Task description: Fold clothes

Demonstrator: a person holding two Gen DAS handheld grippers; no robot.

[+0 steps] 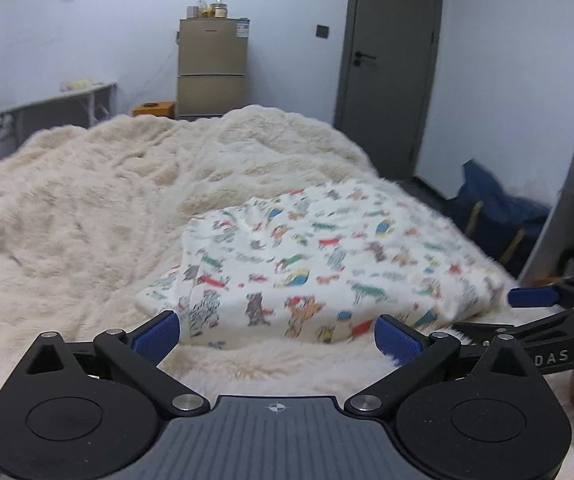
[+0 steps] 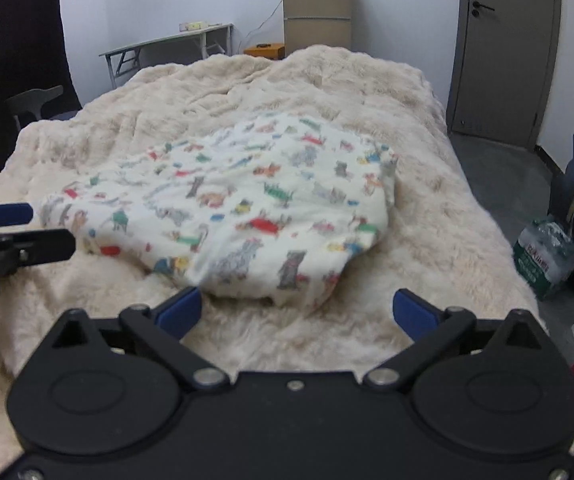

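Observation:
A white garment printed with small colourful animals (image 1: pixel 319 264) lies folded into a thick bundle on the fluffy cream blanket (image 1: pixel 87 208). My left gripper (image 1: pixel 277 338) is open just in front of the bundle's near edge, nothing between its blue pads. In the right wrist view the same garment (image 2: pixel 239 208) lies ahead of my right gripper (image 2: pixel 299 312), which is also open and empty, its pads level with the bundle's near edge. Each gripper shows at the side of the other's view: the right one (image 1: pixel 535 300) at the garment's right edge, the left one (image 2: pixel 27 232) at its left edge.
The blanket covers a bed that fills both views. Beyond it stand a small beige fridge (image 1: pixel 211 68), a folding table (image 1: pixel 51 108), an orange box (image 1: pixel 155 109) and a grey door (image 1: pixel 391 56). A dark blue bag (image 1: pixel 495 208) and a pack of bottles (image 2: pixel 543 256) sit on the floor at right.

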